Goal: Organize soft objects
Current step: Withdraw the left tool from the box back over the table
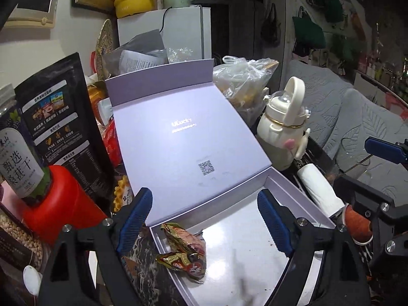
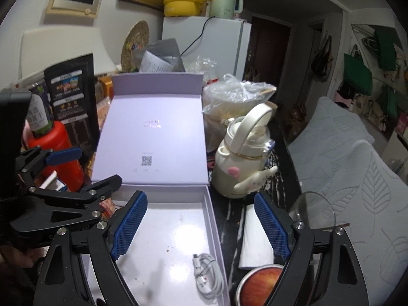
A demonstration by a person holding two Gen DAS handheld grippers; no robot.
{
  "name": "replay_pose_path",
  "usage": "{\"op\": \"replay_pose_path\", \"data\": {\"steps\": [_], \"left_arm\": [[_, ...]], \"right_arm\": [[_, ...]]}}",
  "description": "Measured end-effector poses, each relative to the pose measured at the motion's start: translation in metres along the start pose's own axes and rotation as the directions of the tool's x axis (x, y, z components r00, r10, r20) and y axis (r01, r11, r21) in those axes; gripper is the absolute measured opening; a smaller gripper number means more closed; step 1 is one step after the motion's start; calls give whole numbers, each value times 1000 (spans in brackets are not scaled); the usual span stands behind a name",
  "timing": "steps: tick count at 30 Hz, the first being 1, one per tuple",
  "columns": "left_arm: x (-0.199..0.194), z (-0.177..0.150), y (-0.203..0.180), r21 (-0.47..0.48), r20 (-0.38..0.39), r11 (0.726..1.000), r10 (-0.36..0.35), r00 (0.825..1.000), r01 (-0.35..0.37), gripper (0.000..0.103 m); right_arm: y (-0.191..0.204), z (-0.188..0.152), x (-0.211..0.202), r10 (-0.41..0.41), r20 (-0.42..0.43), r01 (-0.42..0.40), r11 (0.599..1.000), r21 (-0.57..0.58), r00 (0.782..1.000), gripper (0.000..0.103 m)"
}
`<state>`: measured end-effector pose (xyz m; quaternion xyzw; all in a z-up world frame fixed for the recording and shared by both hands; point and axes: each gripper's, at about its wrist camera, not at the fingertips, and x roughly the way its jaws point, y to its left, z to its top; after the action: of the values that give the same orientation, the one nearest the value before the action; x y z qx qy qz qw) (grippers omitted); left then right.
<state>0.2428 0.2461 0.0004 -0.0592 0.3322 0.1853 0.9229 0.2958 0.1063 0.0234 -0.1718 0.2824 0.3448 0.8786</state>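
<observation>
An open lilac gift box (image 1: 255, 267) (image 2: 163, 250) lies on the dark table, its lid (image 1: 183, 137) (image 2: 153, 132) folded back. Crumpled snack wrappers (image 1: 186, 250) lie in the box's near left corner in the left wrist view. A coiled white cable (image 2: 207, 272) lies in the box's right side in the right wrist view. My left gripper (image 1: 206, 221) is open and empty above the box. My right gripper (image 2: 201, 227) is open and empty above the box's right edge. A white folded cloth or tissue roll (image 1: 318, 191) (image 2: 255, 242) lies right of the box.
A cream kettle-shaped bottle (image 1: 283, 125) (image 2: 242, 158) stands right of the lid, a clear plastic bag (image 2: 237, 94) behind it. A red container (image 1: 58, 204), a black pouch (image 1: 63, 117) and jars crowd the left. A round apple-print tin (image 2: 260, 285) and a glass (image 2: 313, 211) sit at the right.
</observation>
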Motion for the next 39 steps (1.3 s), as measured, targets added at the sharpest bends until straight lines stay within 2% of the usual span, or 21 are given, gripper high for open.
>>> {"op": "replay_pose_path", "data": {"steps": [8,24,39], "left_arm": [[-32,5,-16,28,31,1000,-6,1000,5,85],[-136,8,-39,87,163,996,-4,987,-10,85],[-226,-22,-61,130,243,990,-85,966,54,85]], "right_arm": [[-7,1,-38,-25,39,24,999,25,999,87],[-11,-2,-134,-83,147,74,995,64,986,87],[-8,-37,-225,-143,201,125,987,100,969,87]]}}
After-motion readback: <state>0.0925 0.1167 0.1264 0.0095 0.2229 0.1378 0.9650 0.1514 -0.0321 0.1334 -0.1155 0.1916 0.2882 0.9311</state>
